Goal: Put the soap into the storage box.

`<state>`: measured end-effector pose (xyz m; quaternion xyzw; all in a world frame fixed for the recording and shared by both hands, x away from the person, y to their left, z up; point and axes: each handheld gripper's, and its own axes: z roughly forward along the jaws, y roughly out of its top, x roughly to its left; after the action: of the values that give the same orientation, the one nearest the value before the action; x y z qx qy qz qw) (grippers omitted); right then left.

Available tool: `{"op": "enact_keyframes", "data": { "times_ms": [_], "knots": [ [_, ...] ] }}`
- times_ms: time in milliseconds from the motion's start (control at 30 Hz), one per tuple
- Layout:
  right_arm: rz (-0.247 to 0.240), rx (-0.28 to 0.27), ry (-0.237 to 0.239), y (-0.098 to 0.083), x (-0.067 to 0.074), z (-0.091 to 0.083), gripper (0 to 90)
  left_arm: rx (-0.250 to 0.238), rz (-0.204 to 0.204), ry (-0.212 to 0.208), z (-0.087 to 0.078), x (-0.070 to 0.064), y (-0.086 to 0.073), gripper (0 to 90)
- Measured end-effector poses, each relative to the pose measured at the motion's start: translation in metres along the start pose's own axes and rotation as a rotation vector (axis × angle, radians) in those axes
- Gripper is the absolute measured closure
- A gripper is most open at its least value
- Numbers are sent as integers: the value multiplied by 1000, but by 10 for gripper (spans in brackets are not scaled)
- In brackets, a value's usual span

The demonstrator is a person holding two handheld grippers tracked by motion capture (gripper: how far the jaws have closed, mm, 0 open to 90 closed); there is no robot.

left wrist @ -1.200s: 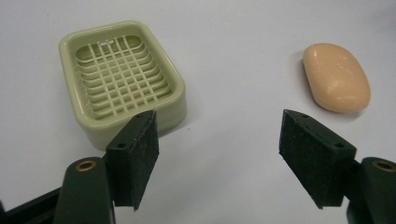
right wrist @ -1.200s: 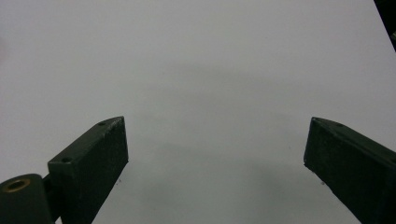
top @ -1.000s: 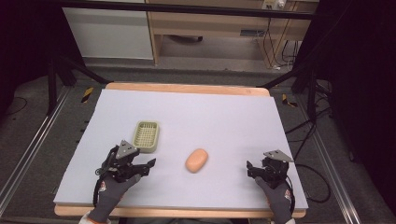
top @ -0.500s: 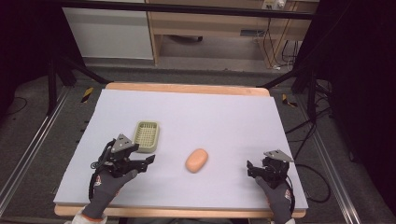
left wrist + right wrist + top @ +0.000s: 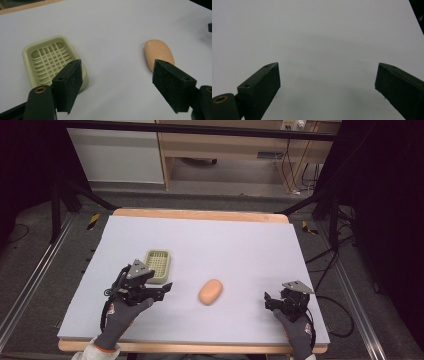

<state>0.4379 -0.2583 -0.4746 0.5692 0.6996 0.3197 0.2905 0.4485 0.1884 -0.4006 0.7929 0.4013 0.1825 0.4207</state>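
A peach-coloured soap bar (image 5: 210, 291) lies on the pale sheet, a little nearer me than the middle. To its left sits a light green slatted soap dish (image 5: 157, 266), with nothing in it. My left gripper (image 5: 161, 284) hovers just in front of the dish, open, with its jaws pointing right toward the soap. In the left gripper view the dish (image 5: 51, 60) lies behind the left jaw and the soap (image 5: 159, 54) behind the right jaw, with bare sheet between them at the gripper's mid-gap (image 5: 117, 72). My right gripper (image 5: 272, 300) rests near the front right, open over bare sheet (image 5: 327, 72).
The pale lavender sheet (image 5: 230, 240) covers a wooden table whose far edge (image 5: 200, 213) shows. Beyond stand dark stand legs, a floor with cables at right, and a wooden cabinet (image 5: 225, 150) at the back.
My left gripper has moved a little forward and to the right, closer to the dish and the soap. The right gripper, soap and dish have stayed put.
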Motion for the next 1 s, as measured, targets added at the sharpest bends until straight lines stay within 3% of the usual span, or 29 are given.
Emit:
{"op": "enact_keyframes", "data": {
  "times_ms": [667, 1000],
  "knots": [
    [-5, 0, 3, 0, 0, 0, 65, 28, 41, -33, 29, -27, 19, 238],
    [-7, 2, 6, 0, 1, 1, 65, 50, 43, -45, 48, -39, 23, 236]
  ]
}}
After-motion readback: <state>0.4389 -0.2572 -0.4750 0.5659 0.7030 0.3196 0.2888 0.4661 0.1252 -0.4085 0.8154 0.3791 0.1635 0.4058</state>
